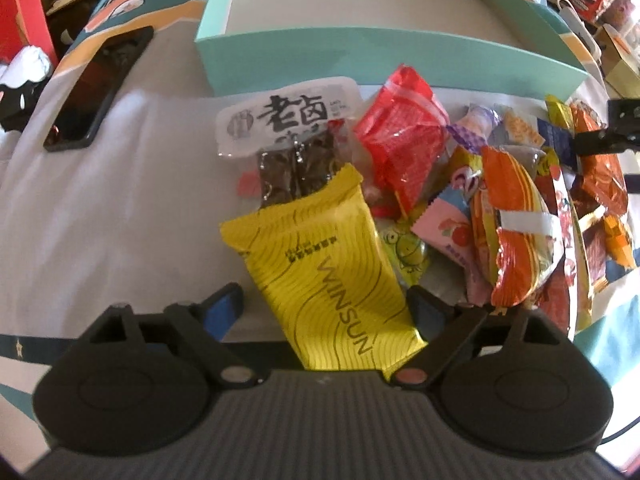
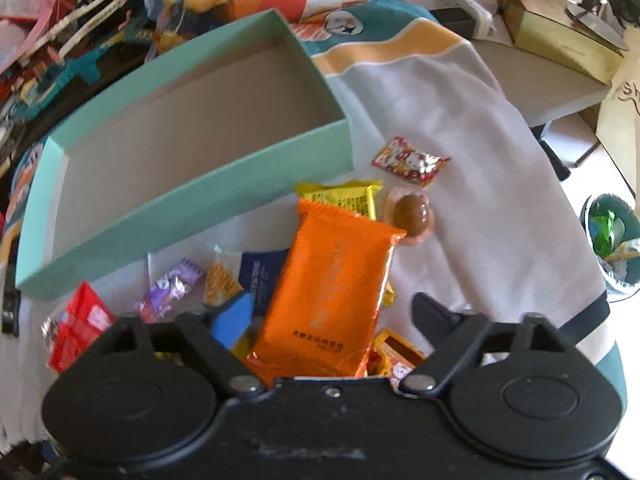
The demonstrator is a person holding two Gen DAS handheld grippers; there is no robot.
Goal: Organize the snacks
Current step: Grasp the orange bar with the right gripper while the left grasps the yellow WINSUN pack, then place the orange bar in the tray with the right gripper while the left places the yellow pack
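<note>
Left gripper (image 1: 326, 300) gaping around yellow packet (image 1: 328, 276); right gripper (image 2: 334, 308) gaping around orange packet (image 2: 332, 284). Only left view showing phone (image 1: 98, 88), upper left.

My right gripper (image 2: 334, 312): fingers spread wide, an orange snack pack (image 2: 332, 284) lying between them; whether either finger touched it could not be told. Behind the pack lay a yellow wrapper (image 2: 344, 196), and just right of that a brown chocolate egg (image 2: 412, 216). A small red candy packet (image 2: 412, 162) lay farther back on the white cloth (image 2: 460, 120). The teal box (image 2: 224, 196) stood open at left. A purple sweet (image 2: 172, 284) and red wrapper (image 2: 80, 324) lay beside my left finger.
</note>
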